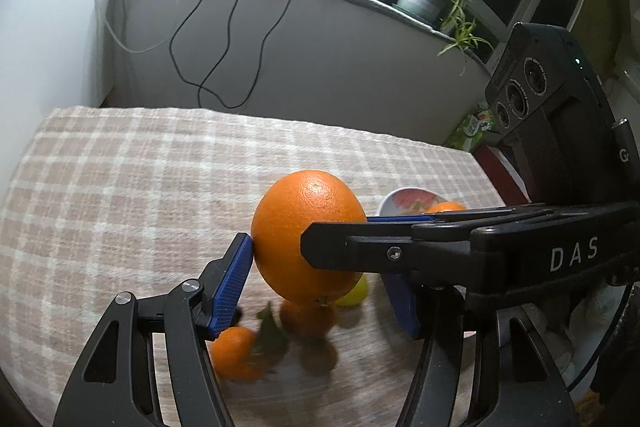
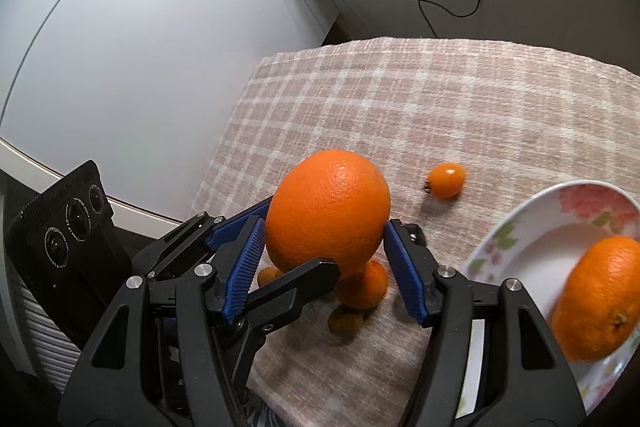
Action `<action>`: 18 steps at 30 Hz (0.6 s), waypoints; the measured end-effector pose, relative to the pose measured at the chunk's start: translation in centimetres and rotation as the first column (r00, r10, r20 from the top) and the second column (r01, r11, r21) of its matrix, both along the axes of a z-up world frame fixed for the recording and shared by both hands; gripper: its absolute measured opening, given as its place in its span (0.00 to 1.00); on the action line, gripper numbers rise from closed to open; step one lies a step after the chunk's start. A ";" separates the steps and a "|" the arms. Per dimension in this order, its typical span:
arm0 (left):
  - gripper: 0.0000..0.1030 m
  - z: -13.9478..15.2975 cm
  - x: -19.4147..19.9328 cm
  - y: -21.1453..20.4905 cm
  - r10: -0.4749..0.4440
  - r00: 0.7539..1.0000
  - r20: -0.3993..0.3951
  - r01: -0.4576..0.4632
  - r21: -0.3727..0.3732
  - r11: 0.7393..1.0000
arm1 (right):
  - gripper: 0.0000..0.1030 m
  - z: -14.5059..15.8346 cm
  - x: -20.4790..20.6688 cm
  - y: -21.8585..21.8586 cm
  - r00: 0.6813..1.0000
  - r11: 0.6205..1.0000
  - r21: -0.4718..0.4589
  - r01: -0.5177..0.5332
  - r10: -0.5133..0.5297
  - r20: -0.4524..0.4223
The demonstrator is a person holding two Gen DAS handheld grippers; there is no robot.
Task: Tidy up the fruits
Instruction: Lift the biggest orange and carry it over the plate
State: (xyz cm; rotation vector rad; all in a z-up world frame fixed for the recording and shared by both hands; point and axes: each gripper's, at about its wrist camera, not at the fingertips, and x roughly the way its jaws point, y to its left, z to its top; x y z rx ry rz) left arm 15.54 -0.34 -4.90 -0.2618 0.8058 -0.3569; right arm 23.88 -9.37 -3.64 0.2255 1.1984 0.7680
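1. Leftmost in the left wrist view, a pink-and-white checked cloth point(image 1: 120, 167) covers the table.
2. Near the bottom, a small mandarin point(image 1: 234, 353) with a green leaf lies blurred on the cloth.
3. The left gripper point(image 1: 316, 267) clamps the large orange point(image 1: 304, 203). Its left blue pad presses the fruit's side, while its other finger is partly hidden.
4. The orange is held up off the cloth, above a few small fruits. One of them, a yellow-green fruit point(image 1: 354, 291), peeks out at its lower right.
5. The right gripper point(image 2: 325, 231) comes in from the right and grips the same orange. In its own view both ribbed blue pads touch the fruit's flanks, and the left gripper's fingers cross in from the left.
6. Further right in that view, a small oval orange fruit point(image 2: 447, 180) sits alone on the cloth.
7. At the far right, a floral plate point(image 2: 520, 227) holds one mandarin-sized orange fruit point(image 2: 600, 295).
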 end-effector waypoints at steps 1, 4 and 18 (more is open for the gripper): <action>0.60 0.1 0.0 -0.3 -0.005 1.000 0.002 0.005 -0.003 1.000 | 0.63 0.1 0.0 -0.3 1.000 1.000 0.000 0.004 -0.004 0.001; 0.60 0.6 0.0 -1.3 -0.020 1.000 0.010 0.020 -0.008 1.000 | 0.63 0.5 -0.3 -1.6 1.000 1.000 0.004 0.022 -0.022 0.005; 0.60 1.2 -0.1 -6.1 -0.087 0.996 0.019 0.088 -0.025 0.996 | 0.63 1.6 -1.5 -7.2 0.996 0.996 -0.008 0.087 -0.087 0.009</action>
